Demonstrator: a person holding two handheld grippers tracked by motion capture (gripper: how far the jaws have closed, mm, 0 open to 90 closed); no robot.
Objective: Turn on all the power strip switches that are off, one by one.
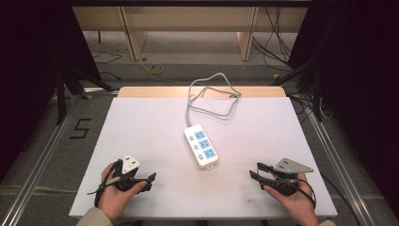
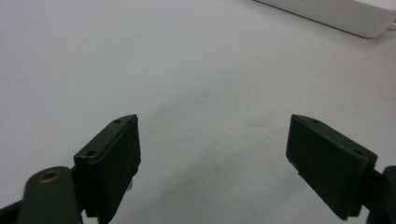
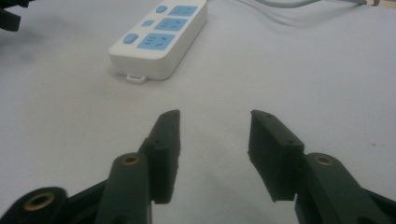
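Near edge, left corner: left gripper (image 1: 149, 180), hand-held, lying low on the table (image 1: 141, 127), pointing toward the centre. Jaws wide apart, nothing between them; bare white surface beyond.

Near edge, right corner: right gripper (image 1: 258, 171), hand-held, also aimed inward. Jaws apart, somewhat less so, and empty. Both grippers sit well apart from everything else.

Centre of the table: power strip (image 1: 201, 145), white body, three blue outlets down its face, small buttons alongside, a hanging tab at the near end. It lies flat, long axis running near to far, slightly skewed.

Far edge: cord (image 1: 211, 101), grey, running from the strip's far end, looping loosely and going over the edge.

Handling, as judged: the strip looks rigid, light, smooth hard plastic, likely to slide on the table rather than tip. Best grip seems to be across the two long sides near mid-length, clear of outlets and buttons. The cord is limp and will trail and drag, perhaps pulling the far end.
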